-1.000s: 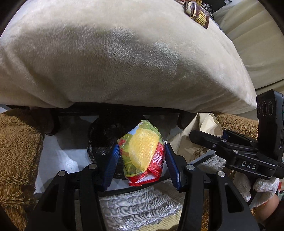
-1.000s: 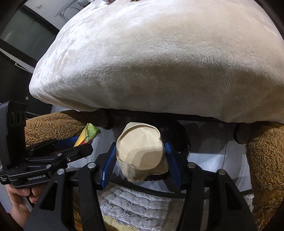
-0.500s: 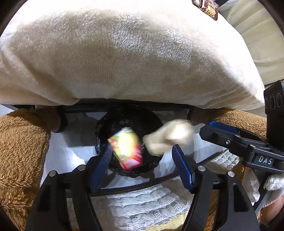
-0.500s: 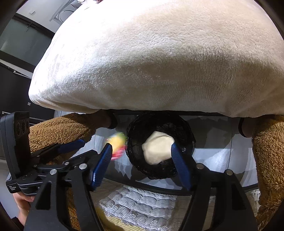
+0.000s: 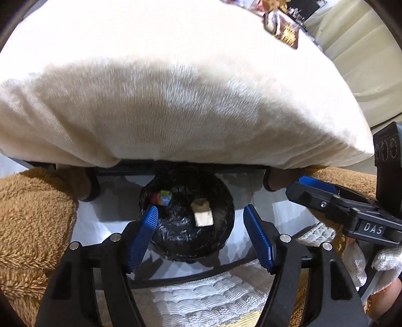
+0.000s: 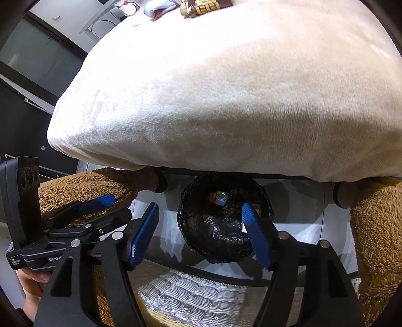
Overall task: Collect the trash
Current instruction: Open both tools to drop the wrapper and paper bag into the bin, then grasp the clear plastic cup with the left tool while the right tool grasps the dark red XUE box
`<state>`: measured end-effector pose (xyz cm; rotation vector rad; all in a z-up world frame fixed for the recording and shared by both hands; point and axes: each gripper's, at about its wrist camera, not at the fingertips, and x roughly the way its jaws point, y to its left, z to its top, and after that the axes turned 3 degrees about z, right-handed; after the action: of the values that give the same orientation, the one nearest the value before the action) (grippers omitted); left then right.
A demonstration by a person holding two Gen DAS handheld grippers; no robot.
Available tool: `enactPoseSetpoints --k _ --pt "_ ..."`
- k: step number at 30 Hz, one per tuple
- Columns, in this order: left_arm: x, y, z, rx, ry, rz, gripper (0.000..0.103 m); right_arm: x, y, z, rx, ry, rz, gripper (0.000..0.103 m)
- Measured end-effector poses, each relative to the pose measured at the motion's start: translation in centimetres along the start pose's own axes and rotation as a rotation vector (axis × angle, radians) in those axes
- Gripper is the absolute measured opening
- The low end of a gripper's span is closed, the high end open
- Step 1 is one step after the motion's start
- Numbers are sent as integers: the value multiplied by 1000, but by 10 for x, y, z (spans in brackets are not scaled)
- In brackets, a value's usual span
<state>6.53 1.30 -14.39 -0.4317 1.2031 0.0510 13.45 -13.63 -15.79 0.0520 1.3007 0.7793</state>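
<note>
A round bin lined with a black bag [image 5: 176, 236] [image 6: 216, 239] stands on the pale floor below both grippers. Inside it lie a colourful snack wrapper [image 5: 162, 197] [image 6: 219, 197] and a crumpled beige paper piece [image 5: 202, 213]. My left gripper [image 5: 199, 226] hangs open above the bin with nothing between its blue pads. My right gripper [image 6: 199, 229] is open too and holds nothing; its right finger hides most of the beige paper. Each gripper shows in the other's view, the right gripper [image 5: 326, 193] at the right edge and the left gripper [image 6: 83, 213] at the left.
A cream plush-covered table top [image 5: 176, 88] [image 6: 238, 88] overhangs the bin. On its far end lies a brown snack packet [image 5: 284, 27] [image 6: 203, 5]. Brown fuzzy seat arms [image 5: 32, 213] [image 6: 377, 239] flank the floor gap. A quilted white mat [image 5: 208, 301] lies just below.
Both grippers opened. The colourful wrapper fell from the left one and the beige paper from the right one, and both pieces now lie in the bin.
</note>
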Motion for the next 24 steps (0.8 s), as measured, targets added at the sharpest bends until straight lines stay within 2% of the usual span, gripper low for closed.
enactPoseSetpoints --k 4,9,13,16,20,24 --pt "-24 -1 4 21 -109 -1 68 -14 3 1 -21 -59 11 69" --pt "-54 -1 9 21 -235 -39 68 -39 12 2 -76 -183 17 69" --pt "-75 -5 11 44 -320 -55 68 -66 24 2 -162 -319 -41 69" --pt "-88 -10 16 66 -368 -68 68 -83 26 6 -183 -389 -54 69" --pt "-103 -14 29 108 -424 -53 68 -92 25 23 -185 -417 -72 69" --pt "-114 -11 49 116 -446 -47 68 -100 25 49 -192 -433 -88 69"
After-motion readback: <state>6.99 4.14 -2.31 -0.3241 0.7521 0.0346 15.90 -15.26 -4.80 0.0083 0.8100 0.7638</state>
